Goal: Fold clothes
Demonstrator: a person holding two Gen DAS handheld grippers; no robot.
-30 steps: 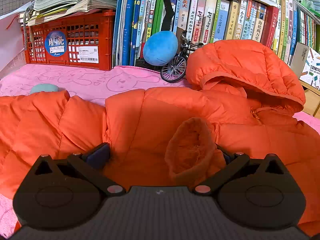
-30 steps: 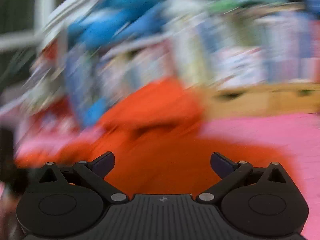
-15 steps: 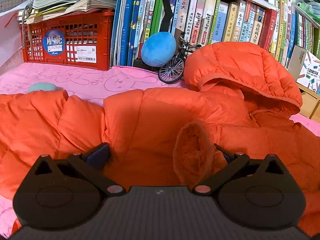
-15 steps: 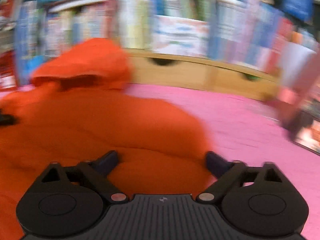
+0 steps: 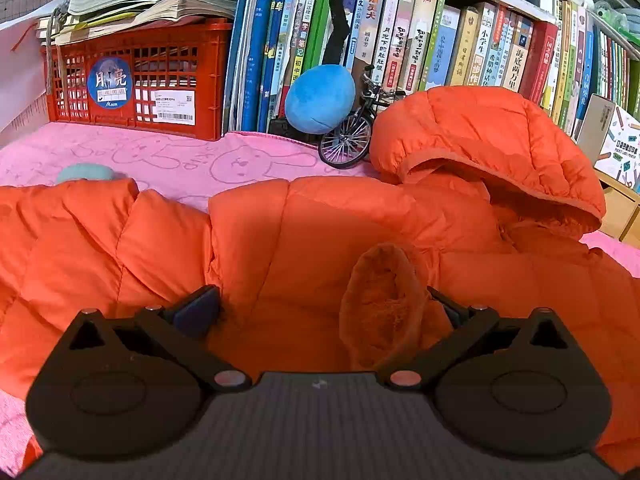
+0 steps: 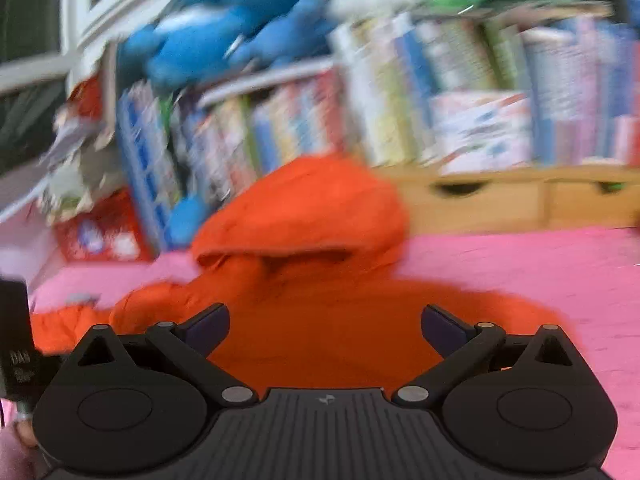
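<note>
Blurring bookshelf behind orange jacket

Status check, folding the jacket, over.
Left gripper open over jacket, cuff between jaws. Right gripper open, empty. Toy bike beside hood.

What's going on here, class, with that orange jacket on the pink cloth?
A person holding a gripper in each hand is folding an orange hooded jacket spread on a pink cloth before a bookshelf. The left gripper hangs open over the jacket's front, a fleecy cuff between its fingers. The right gripper is open and empty, its view blurred, its jaws having just widened.
</note>
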